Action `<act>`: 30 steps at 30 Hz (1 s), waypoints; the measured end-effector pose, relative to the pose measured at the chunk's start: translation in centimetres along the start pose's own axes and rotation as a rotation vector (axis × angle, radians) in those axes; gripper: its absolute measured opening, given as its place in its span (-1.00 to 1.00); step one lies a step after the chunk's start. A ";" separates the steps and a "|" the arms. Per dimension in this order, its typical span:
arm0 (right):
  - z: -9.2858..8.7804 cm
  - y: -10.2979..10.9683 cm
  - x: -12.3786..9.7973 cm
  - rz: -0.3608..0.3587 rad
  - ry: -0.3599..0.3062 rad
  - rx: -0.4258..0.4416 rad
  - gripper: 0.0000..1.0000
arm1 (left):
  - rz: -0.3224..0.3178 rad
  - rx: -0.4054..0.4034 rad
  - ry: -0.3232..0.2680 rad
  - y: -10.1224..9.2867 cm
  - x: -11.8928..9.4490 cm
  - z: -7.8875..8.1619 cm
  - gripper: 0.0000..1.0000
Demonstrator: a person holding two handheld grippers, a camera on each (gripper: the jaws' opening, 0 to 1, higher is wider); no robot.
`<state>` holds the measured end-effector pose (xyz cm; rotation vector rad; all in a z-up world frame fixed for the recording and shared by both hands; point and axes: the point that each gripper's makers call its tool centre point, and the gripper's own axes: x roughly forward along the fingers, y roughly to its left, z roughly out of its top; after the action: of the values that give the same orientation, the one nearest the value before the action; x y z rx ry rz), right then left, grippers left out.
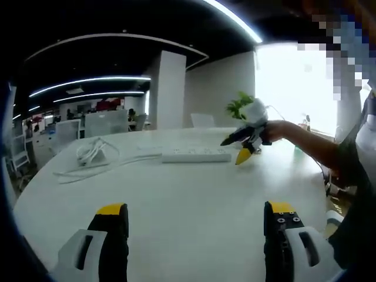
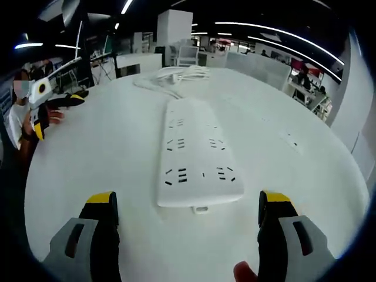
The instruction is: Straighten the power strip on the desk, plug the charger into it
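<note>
I had my left claw (image 1: 196,218) spread wide and empty, low over the worktop (image 1: 176,200), well back from the power strip (image 1: 195,155). My right claw (image 2: 188,220), jaws also apart, straddled the strip's near end, probably lined up to straighten it; its cable (image 2: 170,74) lay coiled beyond.

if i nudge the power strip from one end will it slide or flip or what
The power strip lies flat, long and low on the smooth white table, so it will probably slide and pivot, not tip. Its bundled cord at the far end may drag and resist turning.
</note>
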<state>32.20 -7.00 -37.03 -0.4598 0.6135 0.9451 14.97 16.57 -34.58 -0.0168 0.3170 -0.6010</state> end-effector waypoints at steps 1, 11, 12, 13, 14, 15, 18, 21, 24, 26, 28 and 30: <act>0.0 -0.1 0.1 -0.001 0.001 -0.001 0.99 | 0.000 0.000 0.000 0.0 0.0 0.0 0.98; 0.1 -0.5 0.7 0.006 0.009 -0.007 0.99 | 0.001 0.002 -0.001 0.1 0.0 0.0 0.97; 0.2 -0.7 0.7 0.002 0.004 -0.005 0.99 | 0.000 0.001 -0.001 0.1 0.0 0.0 0.97; 0.3 -0.8 0.7 0.001 0.002 -0.001 0.99 | 0.002 -0.001 -0.002 0.1 0.0 0.0 0.97; 0.2 -0.8 0.8 0.002 0.003 0.000 0.99 | 0.003 -0.001 -0.001 0.2 0.0 0.0 0.97; 0.1 -0.7 0.9 0.004 0.008 -0.001 0.99 | 0.004 0.000 0.001 0.2 0.0 -0.1 0.97; 0.0 -0.7 1.3 0.007 0.016 -0.004 0.99 | 0.004 0.000 -0.001 0.3 0.0 0.0 0.97; 0.0 -0.6 1.7 0.015 0.014 0.001 0.96 | 0.006 0.000 0.000 0.3 0.0 -0.1 0.97; 0.1 -0.9 1.9 0.017 0.011 0.005 0.97 | 0.007 -0.001 0.001 0.4 0.0 -0.1 0.97; 0.1 -1.0 1.9 0.017 0.008 0.010 0.93 | 0.010 -0.001 0.002 0.5 0.0 -0.1 0.97; 0.2 -1.0 1.9 0.016 0.006 0.012 0.93 | 0.011 -0.002 0.000 0.5 -0.1 -0.1 0.97; 0.2 -1.0 1.9 0.016 0.004 0.015 0.93 | 0.013 -0.004 0.000 0.5 -0.1 -0.1 0.97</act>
<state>33.99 -6.28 -38.06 -0.4441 0.6282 0.9543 15.19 17.07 -34.74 -0.0182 0.3183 -0.5881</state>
